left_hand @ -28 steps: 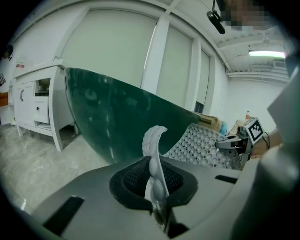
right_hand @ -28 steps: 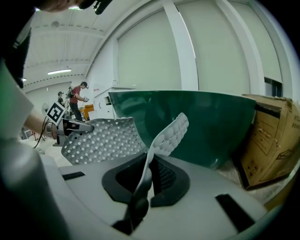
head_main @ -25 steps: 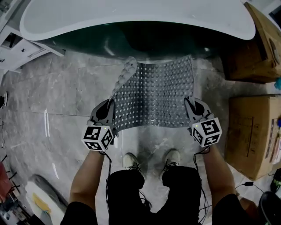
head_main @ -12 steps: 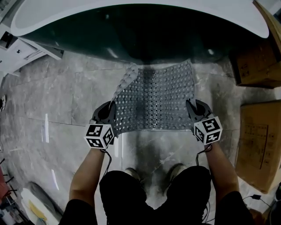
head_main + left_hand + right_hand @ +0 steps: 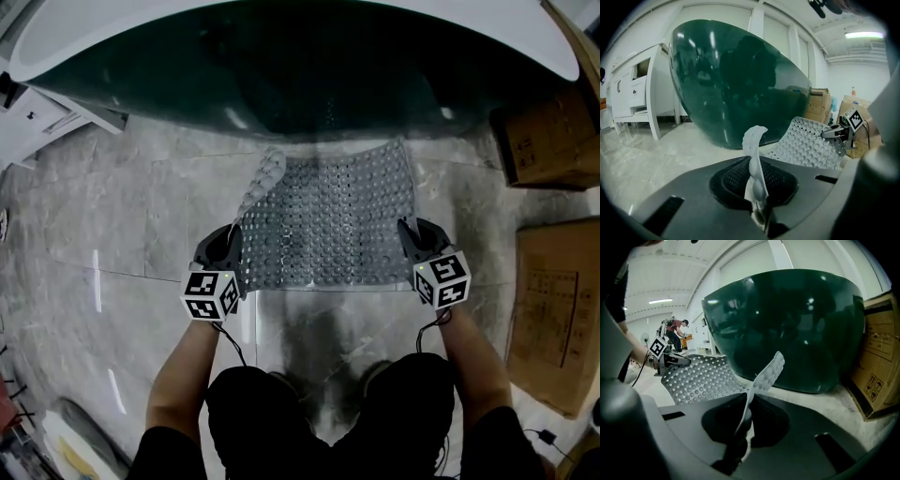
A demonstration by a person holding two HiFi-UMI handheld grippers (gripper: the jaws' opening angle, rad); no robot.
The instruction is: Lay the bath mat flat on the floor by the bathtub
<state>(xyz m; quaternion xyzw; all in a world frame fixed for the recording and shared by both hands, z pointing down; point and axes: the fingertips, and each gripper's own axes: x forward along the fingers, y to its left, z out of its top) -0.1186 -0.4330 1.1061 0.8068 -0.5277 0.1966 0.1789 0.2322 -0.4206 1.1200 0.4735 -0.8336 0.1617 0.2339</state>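
Head view shows the bath mat (image 5: 328, 220) held out over the floor (image 5: 122, 225) right in front of the bathtub (image 5: 281, 66), with the left gripper (image 5: 230, 248) and right gripper (image 5: 410, 239) each pinched tight on a near corner. My worry: the far-left edge is curled up, so dropping it as-is probably folds that flap over instead of flat.

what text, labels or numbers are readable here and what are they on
No text here can be read.
Lower cardboard box: dark print, too blurred to read.
Upper cardboard box: small marks, too small to read.
Marker cubes: black-and-white square patterns only, no letters or numbers.
Bath mat: no print visible.
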